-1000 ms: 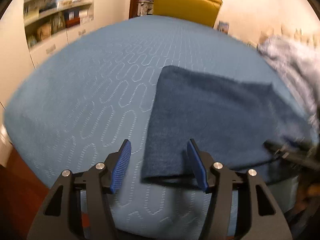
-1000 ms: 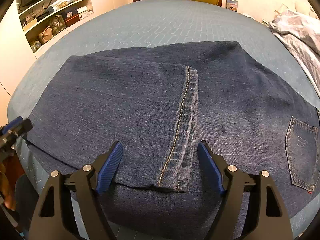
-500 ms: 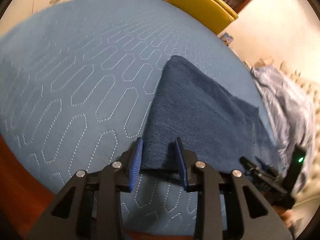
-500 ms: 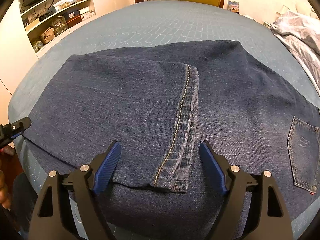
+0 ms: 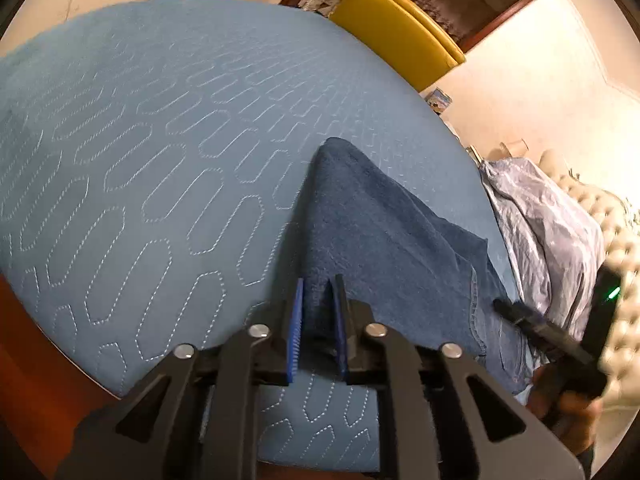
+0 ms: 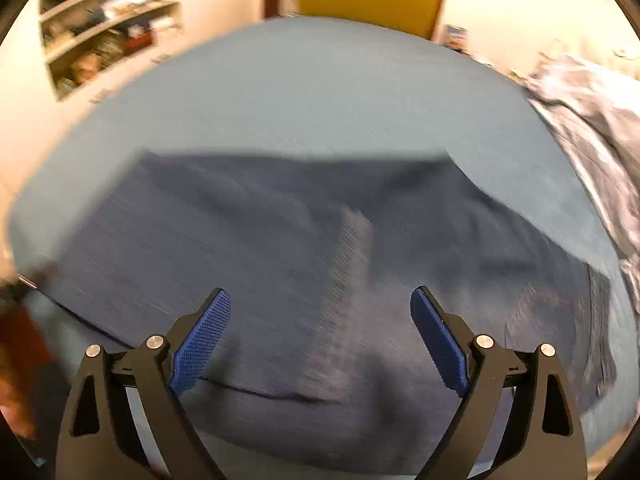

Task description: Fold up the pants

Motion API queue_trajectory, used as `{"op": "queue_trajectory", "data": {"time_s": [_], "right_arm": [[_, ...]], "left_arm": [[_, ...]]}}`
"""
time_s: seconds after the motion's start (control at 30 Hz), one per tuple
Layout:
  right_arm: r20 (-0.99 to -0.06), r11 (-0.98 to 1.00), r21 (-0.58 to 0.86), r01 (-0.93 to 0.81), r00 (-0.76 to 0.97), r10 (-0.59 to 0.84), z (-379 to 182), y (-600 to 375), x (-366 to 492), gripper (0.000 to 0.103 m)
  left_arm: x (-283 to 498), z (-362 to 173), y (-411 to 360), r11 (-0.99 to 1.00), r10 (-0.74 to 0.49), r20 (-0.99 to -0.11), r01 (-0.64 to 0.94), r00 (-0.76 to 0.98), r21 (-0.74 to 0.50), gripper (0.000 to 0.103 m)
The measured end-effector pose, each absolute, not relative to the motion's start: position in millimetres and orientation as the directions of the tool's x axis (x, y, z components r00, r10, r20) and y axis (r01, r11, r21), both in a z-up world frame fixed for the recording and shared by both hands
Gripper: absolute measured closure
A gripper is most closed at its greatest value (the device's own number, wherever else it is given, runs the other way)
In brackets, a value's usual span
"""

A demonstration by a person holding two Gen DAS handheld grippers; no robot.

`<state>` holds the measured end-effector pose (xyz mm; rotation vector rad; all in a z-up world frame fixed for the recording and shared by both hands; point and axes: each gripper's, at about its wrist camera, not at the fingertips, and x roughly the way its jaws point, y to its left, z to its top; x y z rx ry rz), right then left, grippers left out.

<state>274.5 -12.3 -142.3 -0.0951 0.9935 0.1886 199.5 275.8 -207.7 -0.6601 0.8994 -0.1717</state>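
Note:
Dark blue jeans (image 5: 380,232) lie folded on a light blue quilted bedspread (image 5: 160,160). My left gripper (image 5: 317,284) is at their near left edge. Its jaws are closing, and a pinched ridge of denim fills the narrow gap between the blue pads. In the blurred right wrist view the jeans (image 6: 280,240) spread out below, with the folded leg's hem (image 6: 352,272) in the middle. Above them hangs my right gripper (image 6: 319,292), its jaws opening wide with nothing between them.
A yellow chair (image 5: 396,36) stands beyond the bed's far side. Crumpled pale lilac bedding (image 5: 552,232) lies to the right of the jeans. Shelves (image 6: 104,40) line the wall at the left. The bed's dark wooden edge (image 5: 24,360) runs close below my left gripper.
The left jaws narrowed from wide apart to a pinch on the jeans' edge, and that gripper rolled. The right gripper rose from the folded hem and opened wider.

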Motion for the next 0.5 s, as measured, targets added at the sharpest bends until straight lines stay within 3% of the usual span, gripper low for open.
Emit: {"op": "queue_trajectory", "data": {"time_s": [0.03,0.1,0.17,0.23,0.3,0.33,0.5], "right_arm": [[-0.846,0.973,0.032,-0.227,0.513,0.148,-139,-2,282,0.015],[-0.864,0.959,0.055,-0.278,0.468,0.185,-138,22,297,0.015],[-0.883,0.942,0.089,-0.323,0.412,0.225,-141,50,313,0.015],[-0.901,0.924,0.147,-0.353,0.338,0.273,-146,74,330,0.015],[-0.916,0.922,0.186,-0.338,0.279,0.287,-149,89,349,0.015],[-0.924,0.924,0.202,-0.326,0.249,0.290,-151,98,357,0.015],[-0.952,0.915,0.208,-0.347,0.143,0.271,-146,141,379,0.015]], "left_arm": [[198,-213,279,0.775,-0.418,-0.667,-0.142,0.617,-0.616,0.079],[194,-222,285,0.741,-0.450,-0.660,-0.161,0.601,-0.652,0.061],[191,-226,284,0.736,-0.460,-0.658,-0.158,0.596,-0.658,0.061],[190,-227,281,0.734,-0.466,-0.655,-0.154,0.595,-0.662,0.064],[191,-225,276,0.755,-0.448,-0.676,-0.157,0.585,-0.637,0.083],[190,-221,274,0.772,-0.430,-0.681,-0.150,0.593,-0.618,0.086],[175,-177,251,0.856,-0.346,-0.666,-0.069,0.660,-0.513,0.090]]}}
